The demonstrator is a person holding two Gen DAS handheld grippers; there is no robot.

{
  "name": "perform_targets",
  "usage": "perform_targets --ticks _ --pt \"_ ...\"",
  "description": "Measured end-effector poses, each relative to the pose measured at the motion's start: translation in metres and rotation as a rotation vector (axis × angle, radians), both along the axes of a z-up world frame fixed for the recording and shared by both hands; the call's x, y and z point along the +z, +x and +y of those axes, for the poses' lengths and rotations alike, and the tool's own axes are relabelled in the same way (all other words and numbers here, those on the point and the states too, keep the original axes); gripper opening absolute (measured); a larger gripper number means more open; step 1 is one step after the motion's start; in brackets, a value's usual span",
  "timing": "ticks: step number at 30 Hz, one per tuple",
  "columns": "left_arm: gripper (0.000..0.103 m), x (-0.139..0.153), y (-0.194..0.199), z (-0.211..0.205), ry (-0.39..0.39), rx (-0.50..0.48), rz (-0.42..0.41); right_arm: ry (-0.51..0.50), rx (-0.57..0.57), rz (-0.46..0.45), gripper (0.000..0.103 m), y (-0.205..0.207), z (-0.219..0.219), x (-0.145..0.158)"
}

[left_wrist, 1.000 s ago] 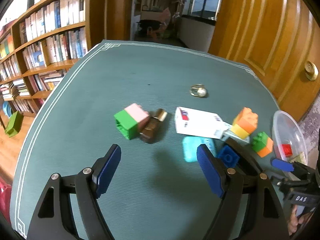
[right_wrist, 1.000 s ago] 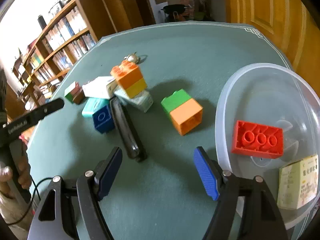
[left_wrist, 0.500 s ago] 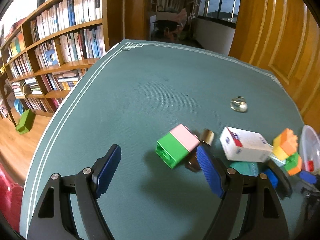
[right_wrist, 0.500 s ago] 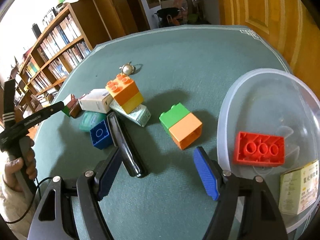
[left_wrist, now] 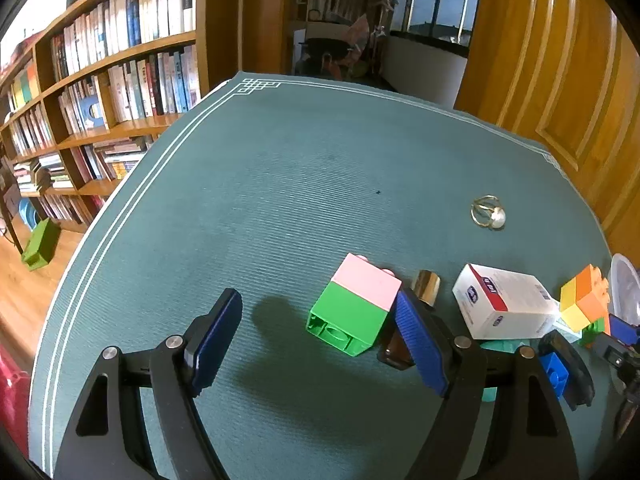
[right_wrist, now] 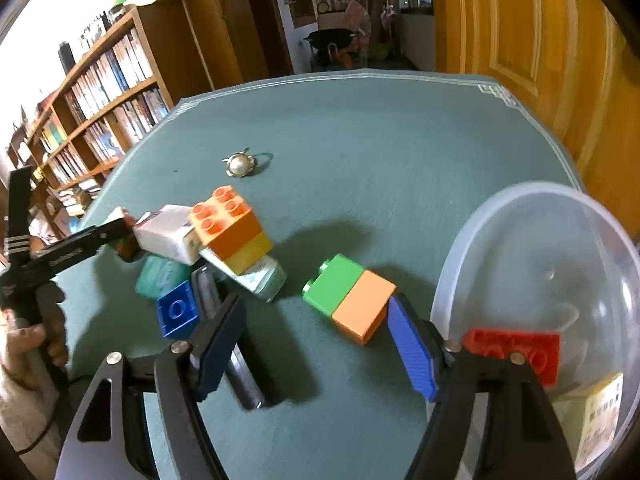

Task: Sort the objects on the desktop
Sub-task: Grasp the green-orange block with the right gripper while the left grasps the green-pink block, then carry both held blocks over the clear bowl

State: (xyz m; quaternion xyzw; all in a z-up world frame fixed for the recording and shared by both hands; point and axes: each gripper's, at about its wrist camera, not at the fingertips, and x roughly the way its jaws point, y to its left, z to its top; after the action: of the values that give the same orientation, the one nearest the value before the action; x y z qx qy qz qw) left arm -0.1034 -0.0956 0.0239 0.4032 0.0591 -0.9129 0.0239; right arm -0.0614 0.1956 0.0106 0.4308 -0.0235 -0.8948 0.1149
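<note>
Left gripper [left_wrist: 316, 336] released, jaws flanking pink-green block [left_wrist: 356, 304]; right jaw crowds brown-gold tube [left_wrist: 416, 312], likely to knock it. Right gripper [right_wrist: 314, 344] closing, nothing pressed, green-orange block [right_wrist: 350, 294] just ahead beside clear bowl [right_wrist: 532, 216]. Green-matted surface [left_wrist: 280, 168]; bookshelves [left_wrist: 100, 80], wooden door [right_wrist: 520, 40] behind.

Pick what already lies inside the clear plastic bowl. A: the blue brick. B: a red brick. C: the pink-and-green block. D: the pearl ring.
B: the red brick lies inside the clear bowl, beside a small yellow box.
</note>
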Motion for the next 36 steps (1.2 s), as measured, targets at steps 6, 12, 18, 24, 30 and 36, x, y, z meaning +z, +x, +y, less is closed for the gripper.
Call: perform_targets --ticks 6,12,18,24,30,36 --pt "0.081 -0.010 -0.007 -0.004 -0.027 0.023 -0.030 0.051 -0.014 -0.009 0.064 -0.016 -0.004 -0.011" --pt "0.081 -0.011 -0.011 -0.003 -0.052 0.025 -0.027 0.089 -0.029 -0.001 0.056 -0.025 -0.010 -0.012" --pt "0.065 -0.011 -0.009 -0.003 -0.069 0.035 -0.013 0.147 -0.039 0.011 0.047 -0.025 -0.014 -0.016" --pt "0.034 -0.010 -0.005 -0.005 -0.063 0.041 0.001 0.098 -0.039 0.015 0.047 -0.019 -0.009 -0.011" --pt "0.034 -0.004 0.004 -0.006 -0.035 0.038 0.019 0.065 -0.029 0.053 0.047 -0.004 -0.010 0.002" --pt "0.034 0.014 0.021 0.007 -0.037 0.010 0.070 0.017 -0.045 0.070 0.047 0.009 0.001 0.015"
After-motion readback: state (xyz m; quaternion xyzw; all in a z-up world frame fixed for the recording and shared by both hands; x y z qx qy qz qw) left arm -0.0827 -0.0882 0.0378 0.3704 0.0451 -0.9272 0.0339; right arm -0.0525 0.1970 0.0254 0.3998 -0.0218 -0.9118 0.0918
